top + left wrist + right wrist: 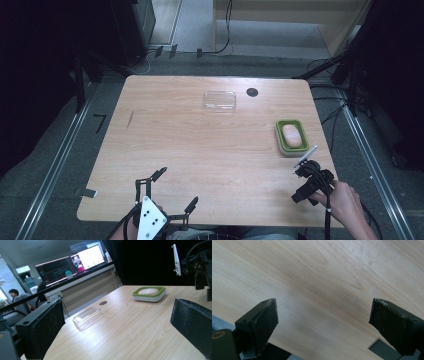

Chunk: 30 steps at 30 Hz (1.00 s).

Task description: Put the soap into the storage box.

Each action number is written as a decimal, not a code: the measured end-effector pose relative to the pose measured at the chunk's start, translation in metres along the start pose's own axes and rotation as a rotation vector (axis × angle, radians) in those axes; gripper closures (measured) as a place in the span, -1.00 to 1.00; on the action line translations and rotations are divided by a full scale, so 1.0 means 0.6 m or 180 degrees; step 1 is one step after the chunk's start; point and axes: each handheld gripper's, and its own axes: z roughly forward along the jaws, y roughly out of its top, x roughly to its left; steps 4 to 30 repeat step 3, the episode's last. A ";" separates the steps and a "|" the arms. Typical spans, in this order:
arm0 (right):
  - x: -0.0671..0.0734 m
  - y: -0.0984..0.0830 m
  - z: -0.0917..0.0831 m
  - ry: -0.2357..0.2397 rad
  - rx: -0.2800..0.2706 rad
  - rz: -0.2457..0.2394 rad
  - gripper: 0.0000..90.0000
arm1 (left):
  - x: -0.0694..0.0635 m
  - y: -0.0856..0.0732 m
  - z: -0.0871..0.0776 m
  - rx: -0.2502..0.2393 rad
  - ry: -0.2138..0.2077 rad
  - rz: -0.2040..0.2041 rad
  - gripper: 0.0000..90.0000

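Both hand-held grippers, left (176, 189) and right (300, 170), near table (200, 150) edge.

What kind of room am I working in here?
Likely a lab or office test bay: a light wooden table stands between metal floor rails, a counter carries lit computer monitors, and cables trail over the grey floor.

The pale wooden table (200, 150) is showing smooth grain with a soft sheen; the clear glossy plastic lid (87, 317) is catching light; the green-rimmed plastic soap dish (289, 135) is looking matt.
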 end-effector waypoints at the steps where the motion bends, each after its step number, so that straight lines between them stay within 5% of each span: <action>1: -0.001 0.001 0.004 0.0018 0.0008 0.0001 -0.83 | 0.000 0.000 0.000 0.0003 0.0003 0.0001 -1.00; 30: -0.004 0.002 0.007 0.0011 -0.0003 -0.0012 -0.83 | 0.001 0.000 0.000 0.0004 0.0006 -0.0001 -1.00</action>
